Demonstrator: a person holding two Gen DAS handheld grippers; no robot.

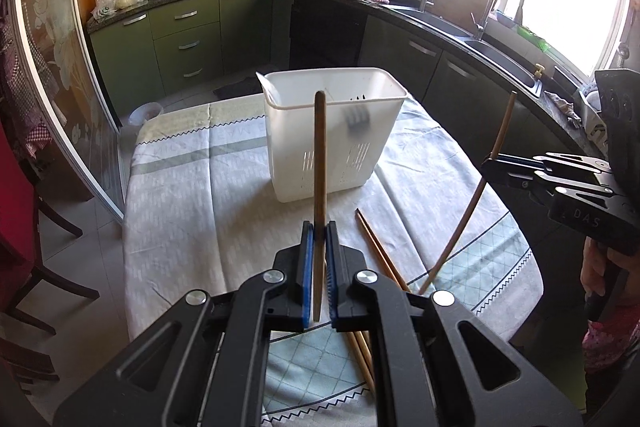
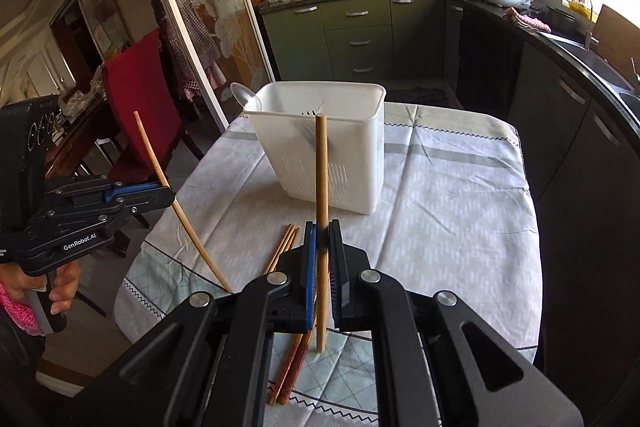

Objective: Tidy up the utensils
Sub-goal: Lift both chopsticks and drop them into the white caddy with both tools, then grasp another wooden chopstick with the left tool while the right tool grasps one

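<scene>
The left gripper (image 1: 319,239) was clamped on a dark wooden chopstick (image 1: 319,163), upright betw. its blue pads. The right gripper (image 2: 322,241) was closed tight on a lighter chopstick (image 2: 321,179), also upright; from the left cam that stick slanted, lower tip near the cloth. The white utensil holder (image 1: 332,139) stood mid-worktop (image 1: 192,211) on the patterned cloth, forks inside, a spoon (image 2: 246,97) at its rim. More loose chopsticks (image 2: 286,247) lay on the cloth just in front of the holder, near both grippers.
</scene>
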